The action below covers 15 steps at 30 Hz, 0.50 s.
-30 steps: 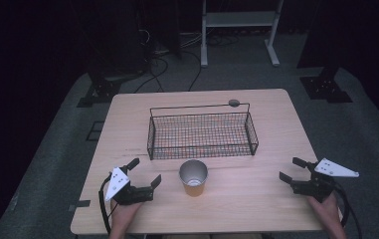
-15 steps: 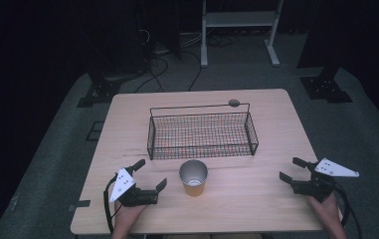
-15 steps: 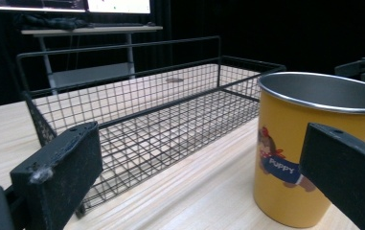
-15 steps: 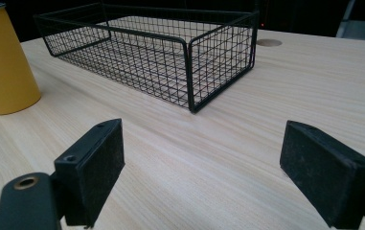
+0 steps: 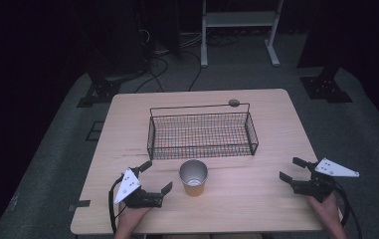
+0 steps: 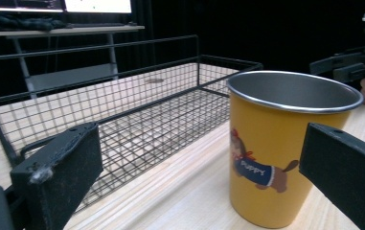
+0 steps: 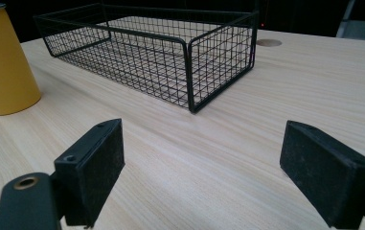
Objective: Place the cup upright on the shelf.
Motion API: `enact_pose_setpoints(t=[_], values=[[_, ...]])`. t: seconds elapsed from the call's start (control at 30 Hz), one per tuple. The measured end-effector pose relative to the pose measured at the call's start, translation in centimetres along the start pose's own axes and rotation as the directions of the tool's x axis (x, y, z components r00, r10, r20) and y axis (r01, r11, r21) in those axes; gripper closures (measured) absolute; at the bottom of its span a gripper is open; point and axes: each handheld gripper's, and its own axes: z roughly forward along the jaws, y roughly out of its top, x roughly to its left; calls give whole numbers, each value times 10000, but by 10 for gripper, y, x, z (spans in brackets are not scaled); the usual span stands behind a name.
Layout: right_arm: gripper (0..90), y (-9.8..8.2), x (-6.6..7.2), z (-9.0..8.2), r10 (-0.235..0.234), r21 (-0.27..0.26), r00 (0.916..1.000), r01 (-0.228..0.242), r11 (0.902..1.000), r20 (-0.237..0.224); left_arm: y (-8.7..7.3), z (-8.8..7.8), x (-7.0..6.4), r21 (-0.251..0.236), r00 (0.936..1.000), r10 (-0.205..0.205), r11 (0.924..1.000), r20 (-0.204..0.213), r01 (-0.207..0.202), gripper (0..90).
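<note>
A yellow metal cup (image 5: 193,178) with a cartoon dog and the word PUPPY (image 6: 285,148) stands upright and empty near the front middle of the wooden table (image 5: 256,199). Just behind it is an empty black wire basket (image 5: 202,142). My left gripper (image 5: 157,175) is open, low over the table just left of the cup. In the left gripper view its jaws stand wide, with the cup in front of the right jaw and apart from both. My right gripper (image 5: 289,168) is open near the table's right front edge, holding nothing. Its view has the cup (image 7: 3,62) far left and the basket (image 7: 218,62) ahead.
A round grey grommet (image 5: 234,103) sits in the tabletop behind the basket. Bare wood lies between the cup and my right gripper. Beyond the table are a white-legged stand (image 5: 239,30), dark stand bases and cables on the grey floor.
My left gripper has slid a little to the right, closer to the cup, still open. The right gripper, cup and basket have not moved.
</note>
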Motion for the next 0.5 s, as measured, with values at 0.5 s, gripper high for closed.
enact_pose_setpoints(t=[0.5], values=[[142, 0, -1, 0, 57, -39, 10000, -57, 10000, 8, 2, 5, -8, -10, 9957, 66, 10000, 923, -66, 4]])
